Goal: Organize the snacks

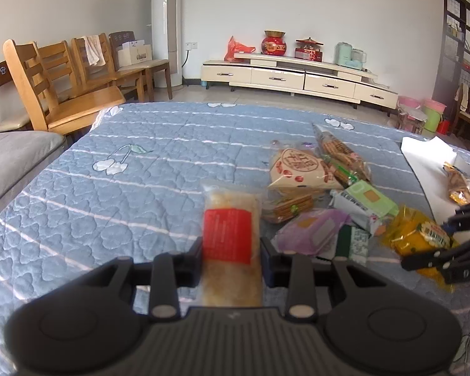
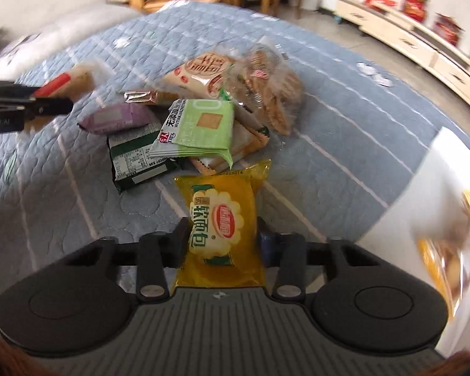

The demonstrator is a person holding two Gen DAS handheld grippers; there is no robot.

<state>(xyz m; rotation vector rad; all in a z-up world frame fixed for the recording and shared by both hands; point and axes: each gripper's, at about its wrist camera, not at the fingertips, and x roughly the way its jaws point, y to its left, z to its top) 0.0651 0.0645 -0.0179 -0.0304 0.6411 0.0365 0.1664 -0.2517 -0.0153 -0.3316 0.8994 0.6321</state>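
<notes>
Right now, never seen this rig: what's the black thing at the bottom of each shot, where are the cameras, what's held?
No robot here: a person holds a two-finger gripper in each hand, and each carries a fisheye camera looking forward along its fingers. The black shape at the bottom is that gripper's own body.

Left wrist view: the left gripper is shut on a clear pack with a red label. The right gripper shows at the right edge.

Right wrist view: the right gripper is shut on a yellow bread pack. This picture is partly blurred.

On the blue quilt lies a pile of snacks: a green pack, a purple one, a dark green one and biscuits. A white box stands at the right.
</notes>
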